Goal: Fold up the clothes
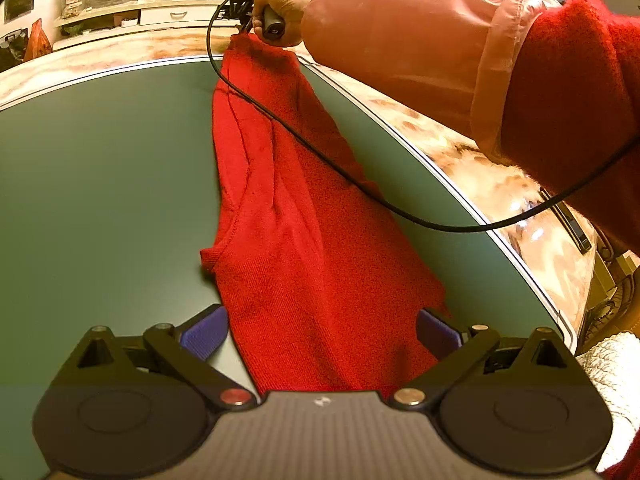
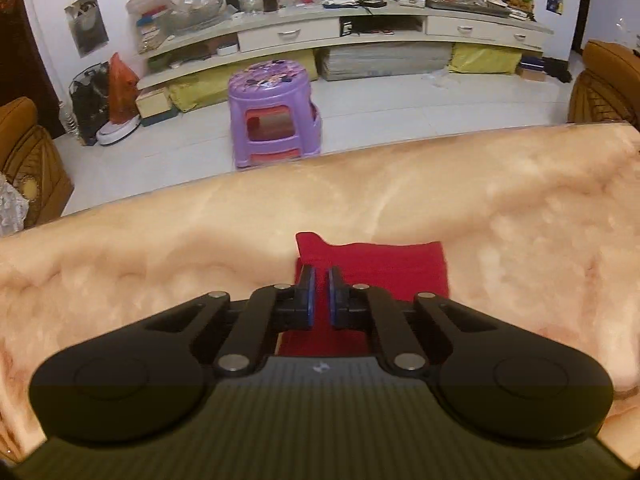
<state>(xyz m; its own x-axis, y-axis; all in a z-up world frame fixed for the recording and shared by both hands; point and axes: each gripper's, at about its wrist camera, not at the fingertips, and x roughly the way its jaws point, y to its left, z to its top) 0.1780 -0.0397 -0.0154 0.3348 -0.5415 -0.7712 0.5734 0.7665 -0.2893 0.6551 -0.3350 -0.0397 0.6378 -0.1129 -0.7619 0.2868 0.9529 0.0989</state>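
Lengthwise, the red sweater [image 1: 296, 240] is stretched over the green mat [image 1: 100, 200], reaching toward the mat's far edge, presumably so it lies flat for folding. Its far end is pinched by the right gripper [image 2: 321, 296], jaws nearly pressed together. The left gripper [image 1: 320, 334] is held spread around the near end, gripping nothing.

Red garment [image 2: 372, 268] mostly hidden behind right gripper [image 2: 321, 294]; pad contact unclear.

Sweater [image 1: 304, 240]: we see red knit cloth, matt.
Mat [image 1: 100, 180]: smooth, matt green.
Table [image 2: 520, 220]: glossy marble look.
Stool [image 2: 272, 112]: shiny plastic.
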